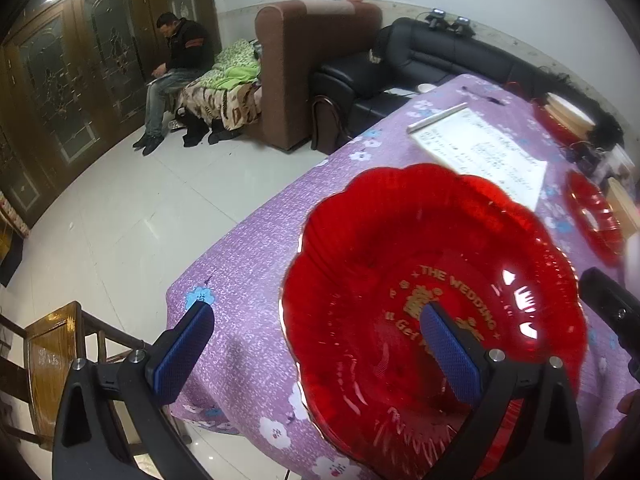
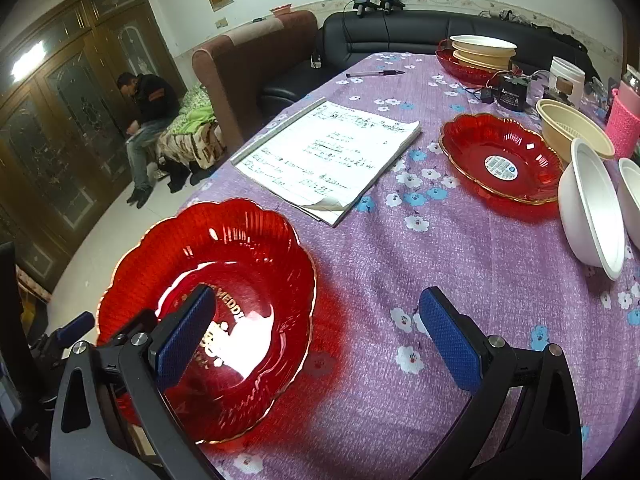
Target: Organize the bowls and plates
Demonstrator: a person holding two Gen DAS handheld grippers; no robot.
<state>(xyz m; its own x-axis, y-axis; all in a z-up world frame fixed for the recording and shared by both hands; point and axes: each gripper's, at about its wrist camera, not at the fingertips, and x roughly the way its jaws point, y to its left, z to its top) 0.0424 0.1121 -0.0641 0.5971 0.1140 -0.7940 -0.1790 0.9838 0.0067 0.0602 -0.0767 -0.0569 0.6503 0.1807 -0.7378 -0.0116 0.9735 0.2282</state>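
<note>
Near plate [image 2: 208,304] at table corner, notepad [image 2: 328,156] behind, second plate [image 2: 500,160] right (bowls [image 2: 592,208] beside)

The near red plate [image 2: 208,304] is glossy translucent plastic with a gilt rim, resting on a matt purple woven tablecloth [image 2: 360,264]. Beyond it lie a paper notepad [image 2: 328,156] and matt white bowls [image 2: 592,208].

A home living room: a black sofa [image 2: 420,36], a brown couch [image 1: 312,68], and a flowery tablecloth [image 2: 400,264].
</note>
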